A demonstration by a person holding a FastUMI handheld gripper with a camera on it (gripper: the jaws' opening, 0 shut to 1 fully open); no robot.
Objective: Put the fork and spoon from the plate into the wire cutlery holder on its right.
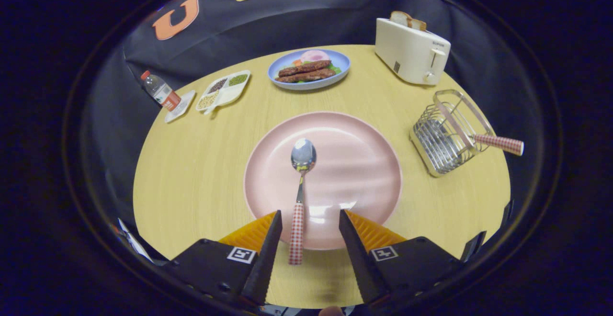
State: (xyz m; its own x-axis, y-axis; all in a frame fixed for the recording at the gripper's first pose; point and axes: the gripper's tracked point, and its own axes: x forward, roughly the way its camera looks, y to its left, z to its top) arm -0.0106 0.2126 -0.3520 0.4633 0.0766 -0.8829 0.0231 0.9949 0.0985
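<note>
Round wooden table (pixel 191 172), black cloth behind. Spoon (pixel 300 182) lying on pink plate (pixel 364 163), bowl toward far side, checked handle overhanging near rim. Likely light, rigid, polished and slippery at bowl; best taken across checked handle, flat sides between pads. Gripper (pixel 309 232) spread wide, handle between fingers, nearer left one, neither touching. Wire cutlery holder (pixel 443 139) right of plate, tipped, with a matching checked handle (pixel 500 143) sticking out, probably the fork. Farther off: toaster (pixel 412 50) with bread, blue dish of meat (pixel 309 69), divided tray (pixel 225 90), bottle (pixel 160 91).
</note>
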